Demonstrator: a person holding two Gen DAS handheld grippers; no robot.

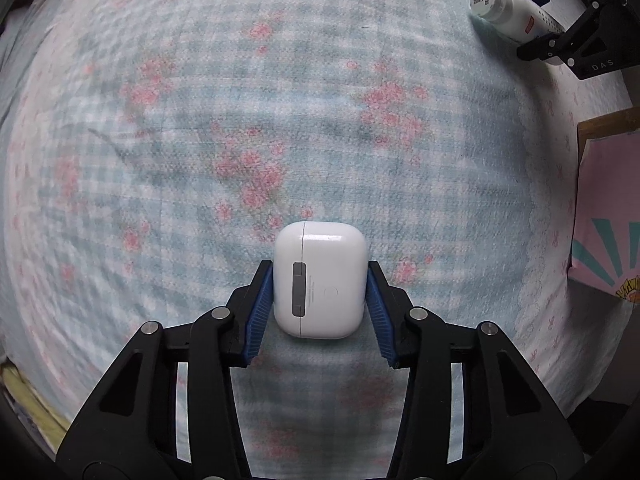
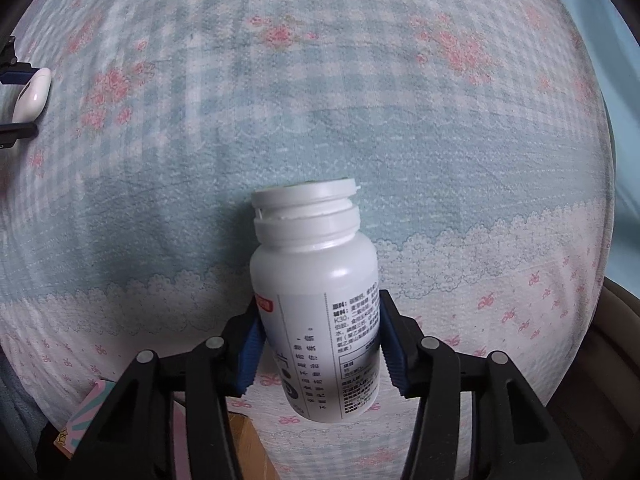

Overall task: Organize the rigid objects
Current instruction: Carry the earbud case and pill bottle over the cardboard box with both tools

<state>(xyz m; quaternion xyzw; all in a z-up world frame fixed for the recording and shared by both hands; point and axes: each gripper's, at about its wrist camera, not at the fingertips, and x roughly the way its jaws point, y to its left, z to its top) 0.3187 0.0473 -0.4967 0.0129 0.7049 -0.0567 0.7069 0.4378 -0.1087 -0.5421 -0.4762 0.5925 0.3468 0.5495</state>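
Over bed (image 1: 160, 80), we carry two items: left gripper (image 1: 320, 292) jaws clamped on earbud case (image 1: 320, 280), right gripper (image 2: 320, 336) jaws clamped on pill bottle (image 2: 316, 300). Transport step, we judge. Next: choose spots, lower, release.

White earbud case (image 1: 319, 280): glossy, lid shut, hinge side facing cam, clamped betw left gripper (image 1: 319, 300) pads, above floral bedsheet. White pill bottle (image 2: 316, 300): printed label, cap on, cap pointing fwd away from right gripper (image 2: 320, 344), clamped at label.
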